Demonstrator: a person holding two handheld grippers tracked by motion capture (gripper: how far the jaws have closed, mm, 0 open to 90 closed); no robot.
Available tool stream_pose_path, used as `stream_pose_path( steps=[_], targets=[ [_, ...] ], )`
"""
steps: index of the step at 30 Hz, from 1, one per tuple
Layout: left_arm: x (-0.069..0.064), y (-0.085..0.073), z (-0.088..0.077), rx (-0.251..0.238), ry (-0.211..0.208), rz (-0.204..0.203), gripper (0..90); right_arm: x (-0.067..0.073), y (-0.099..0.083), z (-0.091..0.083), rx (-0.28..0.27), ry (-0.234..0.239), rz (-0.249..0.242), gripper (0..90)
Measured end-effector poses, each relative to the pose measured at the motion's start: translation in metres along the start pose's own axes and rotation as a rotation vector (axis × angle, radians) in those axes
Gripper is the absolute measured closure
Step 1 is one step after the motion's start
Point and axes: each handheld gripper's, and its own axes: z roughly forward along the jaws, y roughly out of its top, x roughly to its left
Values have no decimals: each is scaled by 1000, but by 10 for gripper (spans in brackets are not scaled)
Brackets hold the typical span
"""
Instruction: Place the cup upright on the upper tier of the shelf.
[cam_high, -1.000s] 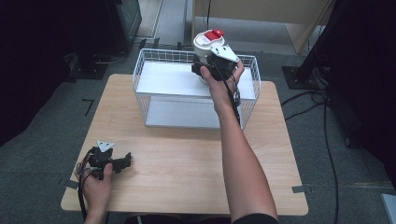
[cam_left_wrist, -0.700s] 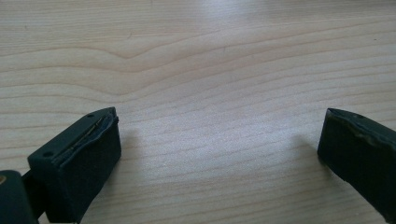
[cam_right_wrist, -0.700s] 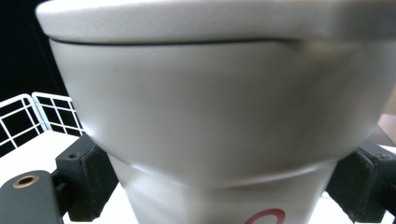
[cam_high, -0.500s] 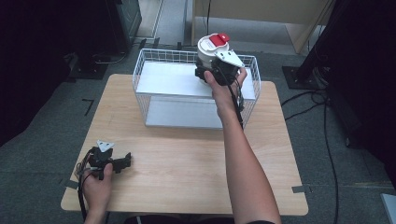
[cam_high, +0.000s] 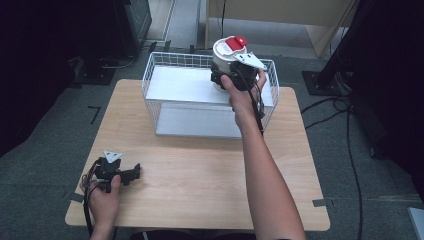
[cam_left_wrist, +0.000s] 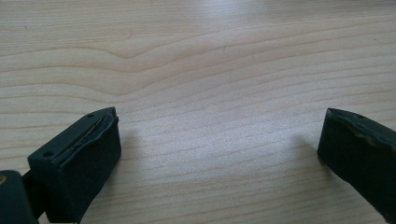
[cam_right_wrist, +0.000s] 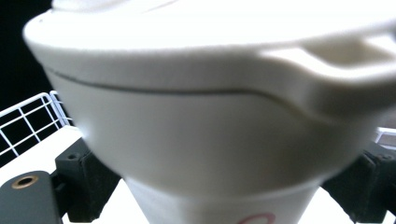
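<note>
A white container with a red lid hangs above the back right part of a white wire basket. My right gripper is shut on its lower body. In the right gripper view the white container is very close and blurred, with a black jaw on each side of its narrow base. My left gripper rests on the wooden table near the front left corner. In the left gripper view its two black fingers stand wide apart over bare wood.
The wire basket stands at the back middle of the table, with a white tray floor inside. A black cable runs over the floor to the right. Dark equipment stands around the table.
My right gripper has carried the white container a little to the right and upward above the basket. The left gripper has stayed put.
</note>
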Motion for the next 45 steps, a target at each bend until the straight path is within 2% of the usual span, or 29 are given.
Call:
stream_pose_path(
  steps=[2,8,15,24,39,45],
  targets=[
    [0,0,0,-2,0,-1,0,-1,-1,-1,5,15,13,71],
    [0,0,0,-2,1,-2,0,-6,-6,-9,9,37,2,42],
    [0,0,0,-2,1,-2,0,-12,-13,-20,12,32,-4,41],
    [0,0,0,-2,1,-1,0,-22,-31,-44,-3,35,-31,41],
    [0,0,0,-2,1,-1,0,-35,-66,-85,-15,60,-29,42],
    [0,0,0,0,0,-1,0,-40,-79,-100,-14,63,-51,42]
  ],
)
